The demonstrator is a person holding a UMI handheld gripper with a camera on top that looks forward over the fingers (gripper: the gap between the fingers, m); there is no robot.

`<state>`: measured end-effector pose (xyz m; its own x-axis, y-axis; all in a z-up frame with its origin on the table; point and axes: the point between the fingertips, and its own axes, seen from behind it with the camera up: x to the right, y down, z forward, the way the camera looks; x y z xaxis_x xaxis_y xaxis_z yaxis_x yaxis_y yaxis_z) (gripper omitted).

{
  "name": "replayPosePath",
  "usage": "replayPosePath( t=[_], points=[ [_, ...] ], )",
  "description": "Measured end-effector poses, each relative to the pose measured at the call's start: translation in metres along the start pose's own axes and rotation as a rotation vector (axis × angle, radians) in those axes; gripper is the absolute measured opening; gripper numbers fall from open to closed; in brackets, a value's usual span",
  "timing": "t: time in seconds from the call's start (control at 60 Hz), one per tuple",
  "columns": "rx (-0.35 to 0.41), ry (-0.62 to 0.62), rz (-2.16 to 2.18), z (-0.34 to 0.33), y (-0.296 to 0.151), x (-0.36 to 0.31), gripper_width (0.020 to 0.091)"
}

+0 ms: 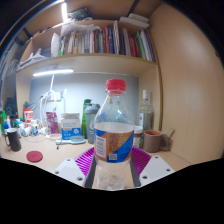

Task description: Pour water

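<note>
A clear plastic water bottle (114, 118) with a red cap and a blue and orange label stands upright between my fingers. My gripper (113, 162) is shut on its lower part, with the purple pads (86, 158) pressed against both sides. The base of the bottle shows between the fingers. Just right of the bottle and beyond the fingers, a small brown cup (152, 140) sits on the desk.
A red lid (35, 156) lies on the desk to the left, near a dark mug (12, 138). Behind the bottle stand a white carton (70, 126), a green bottle (88, 118) and a glass bottle (146, 108). A bookshelf (100, 42) hangs above.
</note>
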<state>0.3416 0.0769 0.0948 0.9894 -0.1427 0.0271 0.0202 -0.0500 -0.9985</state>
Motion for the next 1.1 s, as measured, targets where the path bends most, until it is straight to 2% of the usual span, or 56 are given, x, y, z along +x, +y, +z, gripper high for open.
replayPosePath(
  t=[0.133,0.2,0.3,0.417,0.567,0.733,0.85,0.95,1.1],
  points=[
    [0.051,-0.001,-0.028,-0.002,-0.003,-0.013,0.0491],
    [0.051,-0.079,-0.019,-0.005,-0.004,-0.039,0.0458],
    [0.045,-0.122,-0.016,-0.008,-0.012,-0.066,0.0456],
    [0.09,-0.145,-0.155,-0.006,-0.057,-0.109,0.0456],
    [0.176,-0.163,-0.587,0.007,-0.111,-0.196,0.0456],
    [0.205,-0.208,-1.199,0.035,-0.099,-0.291,0.0453],
    [0.286,-0.175,-1.619,0.042,-0.098,-0.324,0.0452],
    [0.333,-0.146,-1.84,0.051,-0.093,-0.353,0.0455],
    [0.433,-0.074,-2.115,0.053,-0.111,-0.377,0.0452]
  ],
)
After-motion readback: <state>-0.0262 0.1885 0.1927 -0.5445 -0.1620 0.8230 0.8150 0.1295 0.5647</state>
